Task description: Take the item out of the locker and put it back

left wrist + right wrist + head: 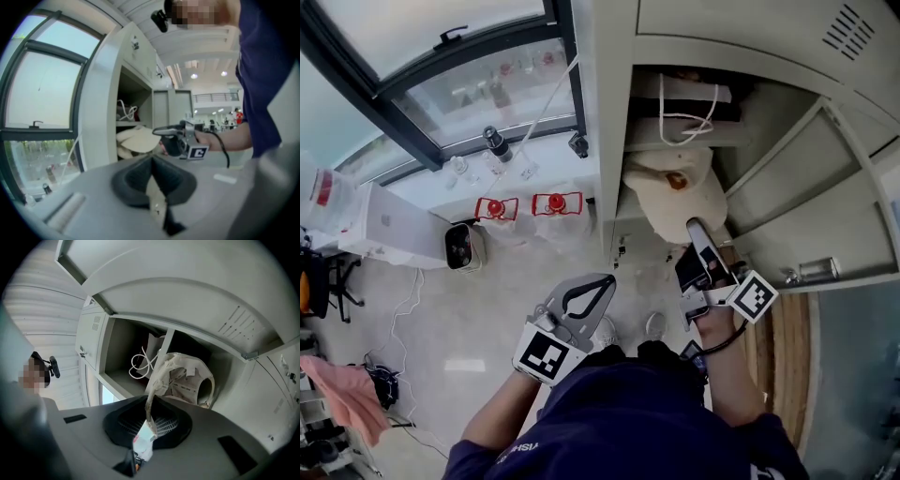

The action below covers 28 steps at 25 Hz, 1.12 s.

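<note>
1. Closest to the person's body, the left gripper (602, 284) hangs off to the left of the locker (614, 112). Its fingers are pressed together on nothing, and it is well apart from the cap.
2. Just ahead and to the right, the right gripper (149, 420) has its fingers pinched on a thin edge of the cream cap (187, 380). What looks like a small label (142, 442) is trapped low between them. It is the only hand touching the thing, and by far the nearer one.
3. Beyond those fingers the cap rises up and away, almost straight along the line the gripper points, with its hollow inside turned back toward the hand. Seen from above, it sits at the mouth of the open compartment, crown toward the inside and gripped edge toward the person.
4. I cannot tell whether the cap rests on the shelf lip or hangs free of it.
5. Farthest in, a white cord (140, 363) lies looped on the shelf, behind and to the left of the cap. To my eye the coming move runs along the gripper's own pointing line, either out toward the person or back in. If it goes in, the cap should stay to the right of that cord.
</note>
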Available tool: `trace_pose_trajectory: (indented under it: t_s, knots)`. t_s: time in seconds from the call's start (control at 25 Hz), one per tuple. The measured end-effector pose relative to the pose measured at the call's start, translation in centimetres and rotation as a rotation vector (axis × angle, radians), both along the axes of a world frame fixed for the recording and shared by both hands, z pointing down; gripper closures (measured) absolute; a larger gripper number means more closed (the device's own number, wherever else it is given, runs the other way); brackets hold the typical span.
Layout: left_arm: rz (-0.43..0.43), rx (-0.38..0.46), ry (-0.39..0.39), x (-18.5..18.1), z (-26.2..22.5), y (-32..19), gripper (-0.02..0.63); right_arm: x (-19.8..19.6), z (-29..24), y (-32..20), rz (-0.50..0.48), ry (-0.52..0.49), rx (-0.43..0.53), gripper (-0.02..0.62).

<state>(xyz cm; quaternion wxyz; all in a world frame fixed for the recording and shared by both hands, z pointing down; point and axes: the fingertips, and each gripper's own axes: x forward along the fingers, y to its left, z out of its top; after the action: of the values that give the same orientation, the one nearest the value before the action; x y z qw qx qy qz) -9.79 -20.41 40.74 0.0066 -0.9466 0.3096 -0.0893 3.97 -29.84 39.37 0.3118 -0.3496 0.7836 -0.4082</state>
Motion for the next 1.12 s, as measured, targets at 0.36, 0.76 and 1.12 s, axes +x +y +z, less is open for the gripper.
trace_pose_trajectory:
  t_s: [0.36, 0.76, 1.12]
  knots:
    - [-0.051, -0.034, -0.04, 0.1, 0.8, -1.4, 0.603, -0.7, 1.9, -5.2, -0.002, -0.039, -0.035, 0.574]
    - [-0.103, -0.075, -0.063, 0.3, 1.6, -2.2, 0.603, -0.9, 4.8, -9.2, 0.003, -0.051, -0.107, 0.574]
    - [-0.116, -0.087, -0.079, 0.2, 2.0, -2.3, 0.603, -1.2, 7.3, -11.2, 0.033, -0.026, -0.198, 0.574]
